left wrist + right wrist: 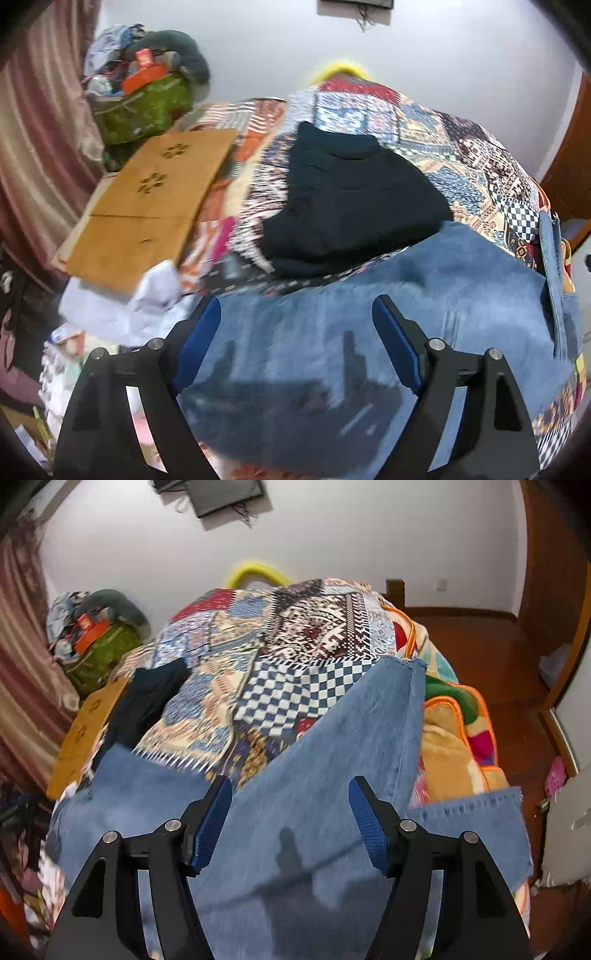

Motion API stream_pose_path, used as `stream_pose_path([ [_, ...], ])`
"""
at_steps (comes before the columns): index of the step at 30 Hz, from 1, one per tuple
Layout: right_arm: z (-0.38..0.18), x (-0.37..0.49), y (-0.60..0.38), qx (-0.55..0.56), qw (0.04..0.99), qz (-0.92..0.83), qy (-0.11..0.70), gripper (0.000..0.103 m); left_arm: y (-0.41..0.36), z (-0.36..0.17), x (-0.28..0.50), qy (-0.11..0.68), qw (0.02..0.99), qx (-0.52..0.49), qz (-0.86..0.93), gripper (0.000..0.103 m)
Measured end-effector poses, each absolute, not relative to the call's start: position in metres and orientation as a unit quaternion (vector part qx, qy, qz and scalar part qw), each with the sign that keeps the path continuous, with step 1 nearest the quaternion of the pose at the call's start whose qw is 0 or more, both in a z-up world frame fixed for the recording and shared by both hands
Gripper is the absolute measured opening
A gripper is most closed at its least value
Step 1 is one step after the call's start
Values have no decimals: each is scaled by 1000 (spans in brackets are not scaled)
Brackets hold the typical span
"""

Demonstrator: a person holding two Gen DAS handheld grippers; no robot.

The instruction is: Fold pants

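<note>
Blue-padded fingers of the left gripper stand spread wide just above the blue jeans, nothing between the pads; its shadow falls on the denim below. Right gripper likewise parted, hovering over the same jeans with no cloth pinched, denim merely in the background of the gap.

Jeans lie on the bed, over the patchwork bedspread, near its front edge. From the right wrist view: one leg runs up and away toward the checkered patch, its frayed hem at the far end; a second hem shows lower right, near the orange-edged blanket. Legs appear splayed apart rather than stacked. Waist end not clearly seen; the left view is blurred.

Farther up the bed sits a dark folded garment, compact, apparently already dealt with. Cardboard sheet to its left, clutter pile against the wall.

Judgement: the jeans look spread out but not yet folded. Still to do: bring one leg over the other, then fold lengthwise into a bundle. Early in this piece.
</note>
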State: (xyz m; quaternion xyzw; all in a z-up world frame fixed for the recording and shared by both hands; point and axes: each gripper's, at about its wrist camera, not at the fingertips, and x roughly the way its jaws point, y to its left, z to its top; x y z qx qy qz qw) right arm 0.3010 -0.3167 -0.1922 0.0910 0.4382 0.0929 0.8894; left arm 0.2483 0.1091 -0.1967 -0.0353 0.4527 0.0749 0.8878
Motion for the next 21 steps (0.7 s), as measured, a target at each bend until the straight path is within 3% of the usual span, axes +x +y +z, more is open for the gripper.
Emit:
stream_pose_path([
  [12,-276,426,-313,71,854,19,514,61,39,-250,318,493,869,32,19,84],
  [13,-285,431,-316,77,848,17,524,48,37,-255,319,495,868,37,19,85],
  [16,-309,432,-328,95,842,19,530,31,34,-263,317,495,868,33,20,88],
  [18,-308,424,-333,104,846,29,522,9,36,-263,318,498,867,27,21,89],
  [21,-300,414,-339,108,848,34,517,5,38,-261,318,512,859,22,19,88],
])
